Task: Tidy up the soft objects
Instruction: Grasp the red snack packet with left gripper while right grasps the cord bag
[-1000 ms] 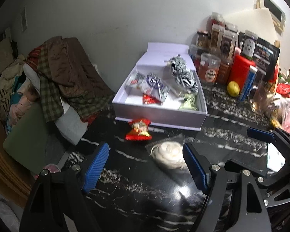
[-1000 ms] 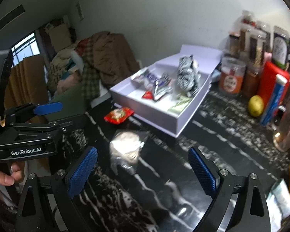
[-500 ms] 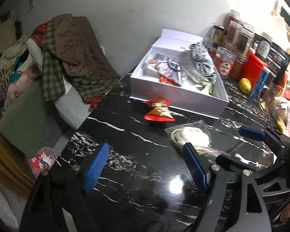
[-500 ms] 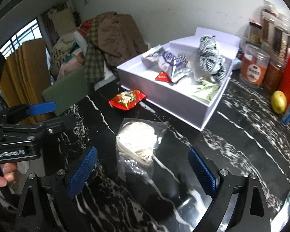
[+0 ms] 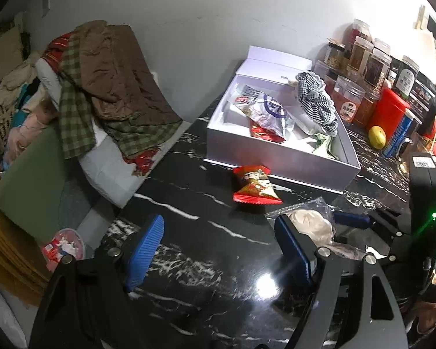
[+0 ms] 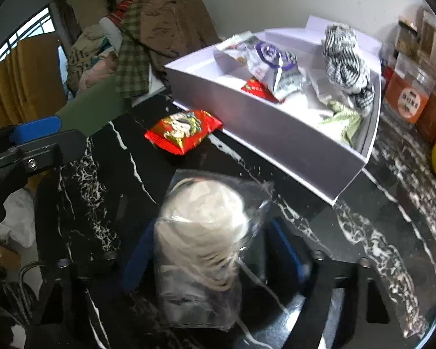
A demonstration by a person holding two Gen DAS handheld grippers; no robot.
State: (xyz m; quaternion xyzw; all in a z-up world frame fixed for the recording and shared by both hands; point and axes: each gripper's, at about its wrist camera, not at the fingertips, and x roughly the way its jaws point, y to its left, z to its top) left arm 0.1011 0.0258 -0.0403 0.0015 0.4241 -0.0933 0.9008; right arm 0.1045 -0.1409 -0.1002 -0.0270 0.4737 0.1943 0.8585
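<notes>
A clear bag holding a white bun lies on the black marble table. My right gripper has come down over it. Its jaws are closing, with the bag between the blue pads, which stand close at its sides. From the left wrist, the same bag shows beside my right gripper's pad. My left gripper is open over bare table with nothing between its fingers. A red snack packet lies in front of the white box, which holds a striped soft toy and snack packets.
Jars, a red canister and a lemon crowd the table's far right. Left of the table's edge lie a pile of clothes, a green cushion and a small tub on the floor.
Both grippers have come lower and closer to the table. The right gripper has dropped over the bagged bun and its jaws have narrowed around it.
</notes>
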